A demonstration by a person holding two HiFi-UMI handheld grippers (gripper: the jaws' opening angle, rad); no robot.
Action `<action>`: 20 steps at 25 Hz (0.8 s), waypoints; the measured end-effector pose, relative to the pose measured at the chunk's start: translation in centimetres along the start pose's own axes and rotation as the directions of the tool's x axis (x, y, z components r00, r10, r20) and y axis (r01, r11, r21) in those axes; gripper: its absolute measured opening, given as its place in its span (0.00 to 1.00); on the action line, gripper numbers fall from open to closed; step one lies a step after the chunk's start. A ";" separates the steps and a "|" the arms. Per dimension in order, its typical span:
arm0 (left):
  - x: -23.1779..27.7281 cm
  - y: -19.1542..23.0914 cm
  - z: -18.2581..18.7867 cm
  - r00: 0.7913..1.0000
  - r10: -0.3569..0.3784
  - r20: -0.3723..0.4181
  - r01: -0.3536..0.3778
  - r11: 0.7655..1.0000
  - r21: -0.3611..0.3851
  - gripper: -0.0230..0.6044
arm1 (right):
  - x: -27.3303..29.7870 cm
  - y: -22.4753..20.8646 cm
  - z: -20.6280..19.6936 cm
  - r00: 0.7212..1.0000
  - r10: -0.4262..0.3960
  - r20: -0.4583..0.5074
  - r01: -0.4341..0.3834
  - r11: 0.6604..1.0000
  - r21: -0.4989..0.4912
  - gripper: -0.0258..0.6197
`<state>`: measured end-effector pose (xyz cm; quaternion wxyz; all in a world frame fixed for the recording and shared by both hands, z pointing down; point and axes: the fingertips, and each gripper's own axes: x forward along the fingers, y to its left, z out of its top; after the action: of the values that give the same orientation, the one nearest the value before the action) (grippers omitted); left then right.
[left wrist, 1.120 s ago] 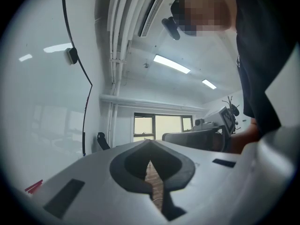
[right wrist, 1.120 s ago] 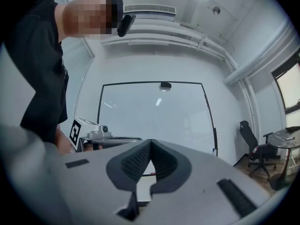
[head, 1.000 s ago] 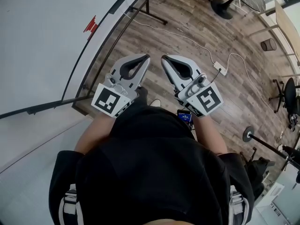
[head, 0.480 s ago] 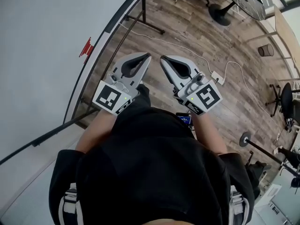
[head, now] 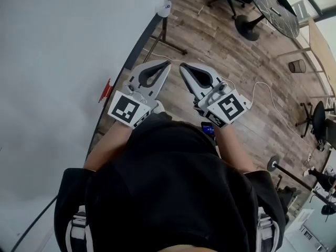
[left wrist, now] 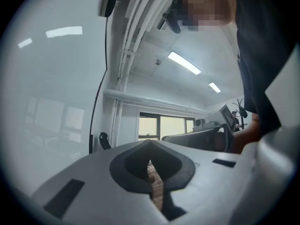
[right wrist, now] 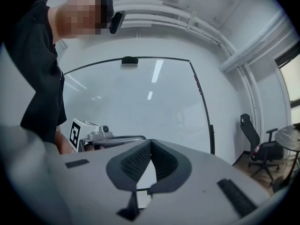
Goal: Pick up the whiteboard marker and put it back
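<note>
Left gripper point(head: 166, 63) and right gripper point(head: 182, 66): jaws together on both, nothing between them. Over the last second I've moved along the whiteboard point(head: 63, 62); the red object point(head: 106, 92) on its lower edge went from ahead-left of the left jaws to beside them, behind the tips. Can't tell if that's the whiteboard marker and I see no other, so the pick hasn't started.

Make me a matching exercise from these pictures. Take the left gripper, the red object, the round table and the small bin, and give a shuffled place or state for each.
1 left gripper
2 red object
3 round table
4 small bin

A by the pale desk at the right edge
B jaws shut, nothing between them
C at the whiteboard's framed edge
D dark top, upper right of the head view

Pairs: 1-B, 2-C, 3-D, 4-A
</note>
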<state>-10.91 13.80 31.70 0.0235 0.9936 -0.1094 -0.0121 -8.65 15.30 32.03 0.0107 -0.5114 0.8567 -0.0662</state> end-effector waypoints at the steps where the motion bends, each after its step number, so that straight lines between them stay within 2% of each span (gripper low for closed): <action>1: 0.4 1.3 -0.2 1.000 0.003 0.000 -0.003 1.000 -0.002 0.04 | 1.0 -0.9 -0.1 1.000 -0.009 -0.002 0.009 1.000 0.004 0.03; 7: 2.5 7.4 -0.8 0.999 0.034 -0.006 -0.034 0.999 -0.009 0.04 | 5.2 -4.8 -0.1 1.000 -0.023 -0.008 0.023 1.000 0.014 0.03; 14: 5.8 11.7 -2.2 0.995 0.097 -0.021 -0.097 0.995 -0.027 0.04 | 8.0 -10.7 -1.6 0.999 -0.030 -0.034 0.030 1.000 -0.008 0.03; 20: 9.3 15.3 -3.2 0.988 0.153 -0.007 -0.153 0.988 -0.013 0.04 | 11.2 -17.0 -3.1 0.999 -0.023 -0.030 0.022 0.999 -0.049 0.03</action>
<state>-5.07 -2.96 35.47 0.0312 0.9822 -0.1852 -0.0078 0.63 -2.14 37.78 -0.0154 -0.5200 0.8523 -0.0532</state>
